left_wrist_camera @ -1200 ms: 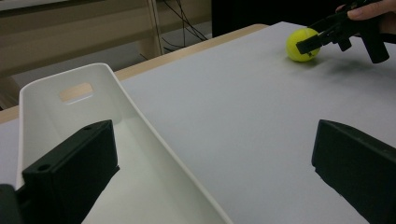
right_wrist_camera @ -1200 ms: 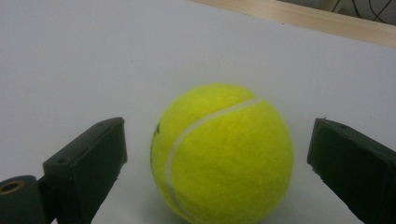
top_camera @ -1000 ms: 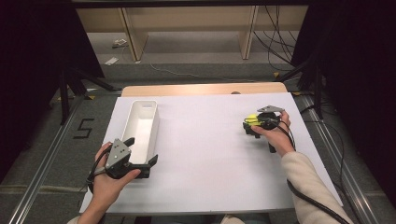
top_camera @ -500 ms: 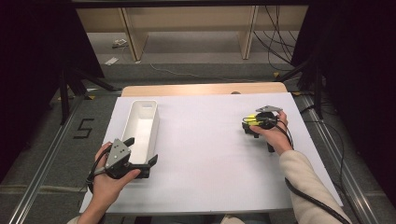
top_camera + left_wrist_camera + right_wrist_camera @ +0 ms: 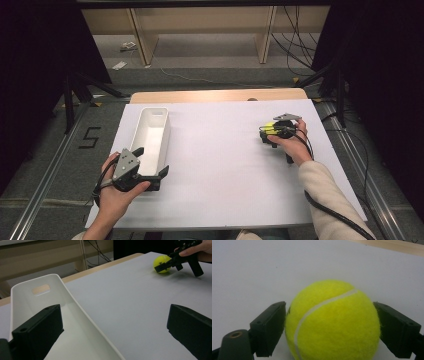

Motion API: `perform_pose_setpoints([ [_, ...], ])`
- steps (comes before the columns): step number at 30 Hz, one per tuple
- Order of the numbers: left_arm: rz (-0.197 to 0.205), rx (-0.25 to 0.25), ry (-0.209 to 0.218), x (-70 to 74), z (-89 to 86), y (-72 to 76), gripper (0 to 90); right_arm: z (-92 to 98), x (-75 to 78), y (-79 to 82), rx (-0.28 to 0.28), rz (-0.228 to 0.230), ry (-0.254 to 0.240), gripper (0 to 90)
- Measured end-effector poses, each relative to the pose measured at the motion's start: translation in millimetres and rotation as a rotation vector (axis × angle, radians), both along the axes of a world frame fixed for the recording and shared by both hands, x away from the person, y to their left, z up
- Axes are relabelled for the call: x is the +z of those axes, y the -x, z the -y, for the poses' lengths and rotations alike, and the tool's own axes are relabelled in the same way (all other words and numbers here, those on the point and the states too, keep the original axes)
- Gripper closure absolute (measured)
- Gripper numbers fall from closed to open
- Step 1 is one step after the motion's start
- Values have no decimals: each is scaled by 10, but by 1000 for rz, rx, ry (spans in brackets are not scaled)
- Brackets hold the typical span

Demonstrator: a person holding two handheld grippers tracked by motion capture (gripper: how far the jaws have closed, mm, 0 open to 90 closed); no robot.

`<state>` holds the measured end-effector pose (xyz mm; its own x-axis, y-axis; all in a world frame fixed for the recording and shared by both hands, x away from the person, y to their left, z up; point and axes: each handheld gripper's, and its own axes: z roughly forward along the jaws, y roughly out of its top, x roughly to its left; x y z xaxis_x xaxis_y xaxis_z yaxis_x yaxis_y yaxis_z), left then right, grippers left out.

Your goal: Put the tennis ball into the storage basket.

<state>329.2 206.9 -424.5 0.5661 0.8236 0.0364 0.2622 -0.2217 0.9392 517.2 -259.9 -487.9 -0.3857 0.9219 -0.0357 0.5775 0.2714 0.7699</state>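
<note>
A yellow tennis ball lies on the white table sheet at the right. My right gripper lies low over the sheet. Its jaws have just been closing, and both pads now touch the ball's sides. The left gripper view shows the same ball far off, between the right gripper's jaws. A white oblong bin stands at the left. My left gripper rests at the bin's near end, open. One of its jaws is inside the bin and the other is over the sheet.
The white sheet covers most of the table, and a strip of wood shows at the far edge. Cables trail from both grippers. Shelving and floor cables lie beyond the table.
</note>
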Motion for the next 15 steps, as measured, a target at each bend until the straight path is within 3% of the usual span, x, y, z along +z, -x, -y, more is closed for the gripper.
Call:
perform_pose_setpoints([
  [15, -1, 0, 1, -1, 2, 0, 0, 6, -5, 7, -16, 15, 3, 232],
])
